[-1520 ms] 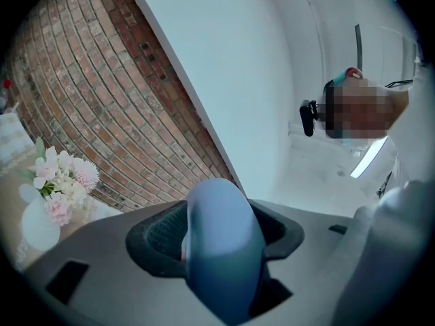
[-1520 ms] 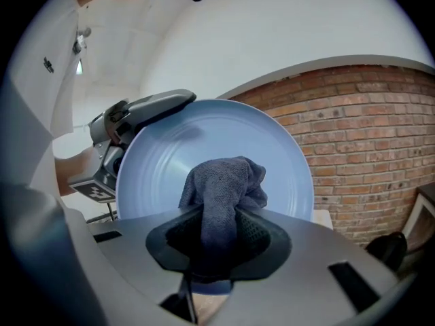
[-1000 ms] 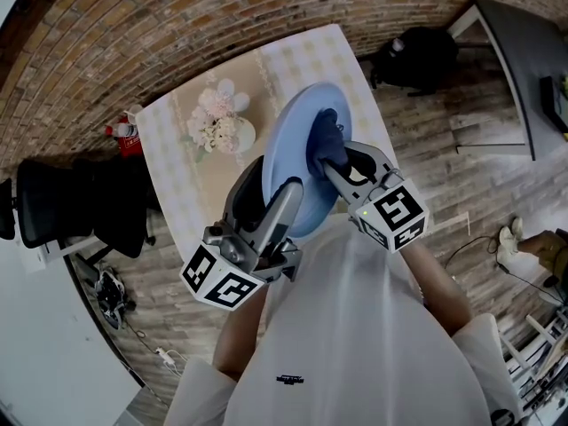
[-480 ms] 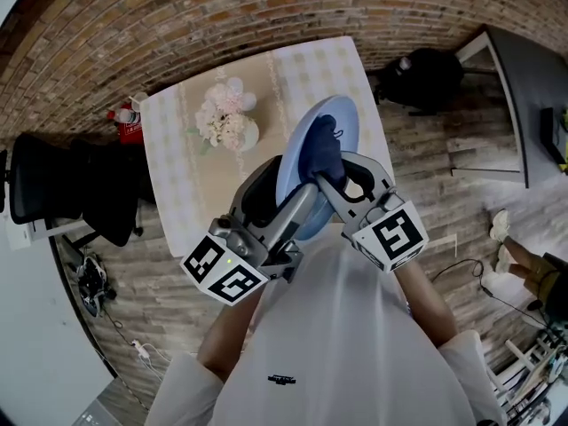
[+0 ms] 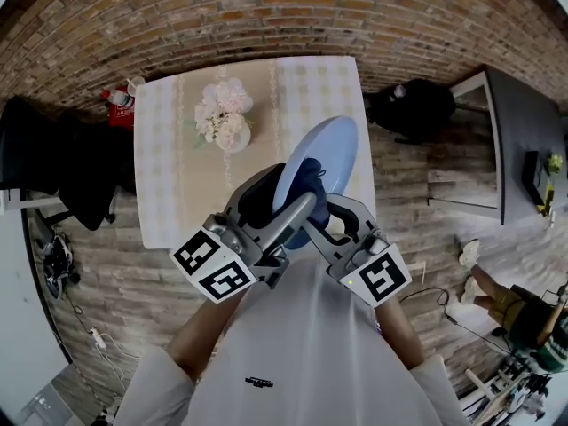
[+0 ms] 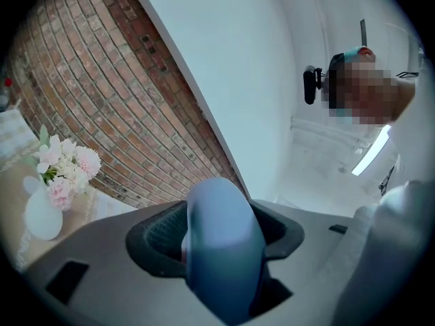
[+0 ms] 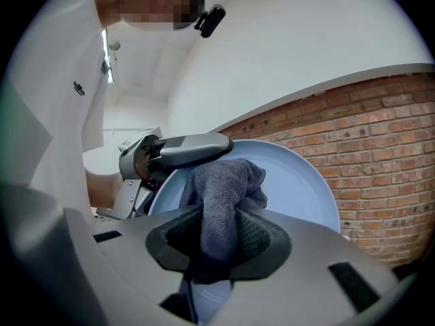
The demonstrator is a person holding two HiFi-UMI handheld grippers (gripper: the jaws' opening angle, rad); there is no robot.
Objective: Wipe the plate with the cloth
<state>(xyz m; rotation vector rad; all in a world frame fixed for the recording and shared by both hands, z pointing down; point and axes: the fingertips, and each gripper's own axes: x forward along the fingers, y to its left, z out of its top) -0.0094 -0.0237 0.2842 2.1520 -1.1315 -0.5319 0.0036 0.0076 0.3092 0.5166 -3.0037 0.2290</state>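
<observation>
Cloth (image 7: pixel 221 182) in right tool (image 7: pixel 219 242) touches plate (image 7: pixel 302 189) clamped by left tool (image 6: pixel 219 244).

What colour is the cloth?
The cloth is dark blue-grey. It shows best in the right gripper view, bunched against the pale blue plate.

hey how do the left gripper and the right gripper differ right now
The left gripper is shut on the rim of the plate; the right gripper is shut on the cloth. The left gripper holds the plate tilted up on edge, while the right gripper holds the cloth against its face. Both are shut, close together.
</observation>
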